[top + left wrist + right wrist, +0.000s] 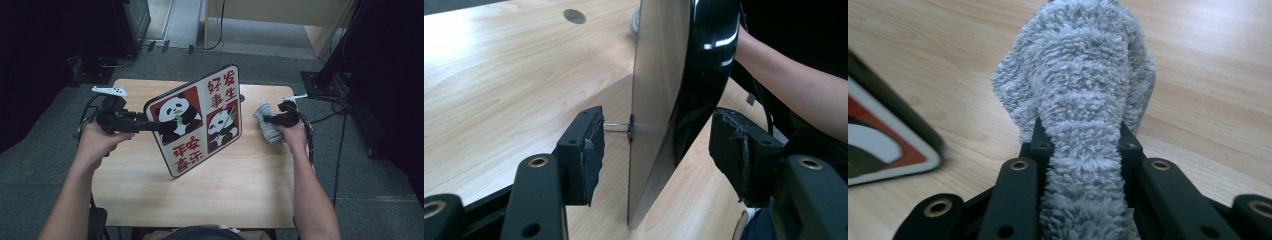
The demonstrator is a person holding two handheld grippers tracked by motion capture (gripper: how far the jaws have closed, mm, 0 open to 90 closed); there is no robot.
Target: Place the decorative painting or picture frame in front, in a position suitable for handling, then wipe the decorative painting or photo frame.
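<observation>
A rounded square board [200, 120] printed with pandas and red characters stands tilted, its lower corner on the wooden table [225, 190]. My left gripper [152, 126] reaches its left edge. In the left gripper view the board [659, 75] sits edge-on between the jaws of the left gripper [658, 114], with a gap showing at each pad; a thin metal pin spans the left gap. On the right side of the table my right gripper [267, 119] is shut on a grey fluffy towel [270, 132]. The towel [1083, 65] bulges out past the jaws of the right gripper [1083, 131], and the board's corner [883, 140] lies at left.
A round cable hole [574, 16] sits in the tabletop beyond the board. Cables [335, 107] trail off the table's right side onto the grey carpet. Dark furniture stands at the far left, a pale wooden unit [270, 20] at the back. The table's near half is bare wood.
</observation>
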